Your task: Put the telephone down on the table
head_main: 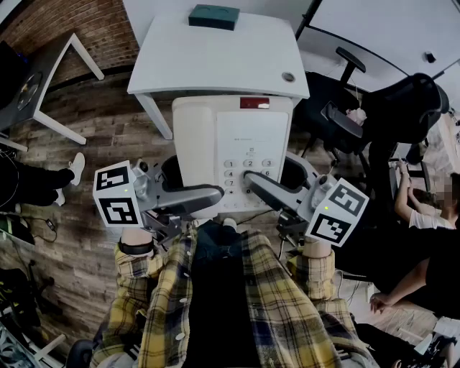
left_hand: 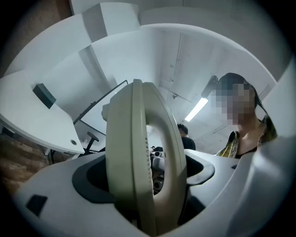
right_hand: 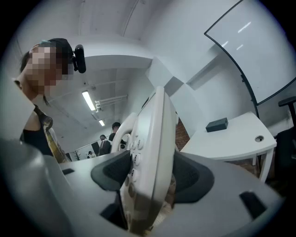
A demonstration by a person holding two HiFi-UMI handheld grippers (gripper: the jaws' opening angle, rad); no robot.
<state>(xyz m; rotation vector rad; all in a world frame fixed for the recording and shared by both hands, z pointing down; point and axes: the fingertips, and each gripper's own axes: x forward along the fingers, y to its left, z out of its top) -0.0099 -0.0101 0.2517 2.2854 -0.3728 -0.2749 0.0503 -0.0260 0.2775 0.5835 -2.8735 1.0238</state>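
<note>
- Left claw (head_main: 213, 192): clenched on the left edge of the telephone (head_main: 241, 136), pads pinching the handset (left_hand: 134, 152) and body together.
- Right claw (head_main: 253, 181): clenched on the right edge, across the keys (right_hand: 135, 150).
- Telephone: held in the air between both claws, face up, at the near edge of the white table (head_main: 215, 61); not yet resting on it.
- Hazard: both grips sit on narrow margins at the person's end, so the far end may sag or pivot if one claw loosens first.
- Hazard: a set-down too near the table's edge may leave the body overhanging the wood floor (head_main: 93, 165).
- Hazard: the handset may slide off if the left pads let go on a tilt.
- Head view only: both claws together, the table top, a dark box (head_main: 214, 16) at its far side.
- Gripper views only: pads pressing the telephone edge-on, both sides visible.
</note>
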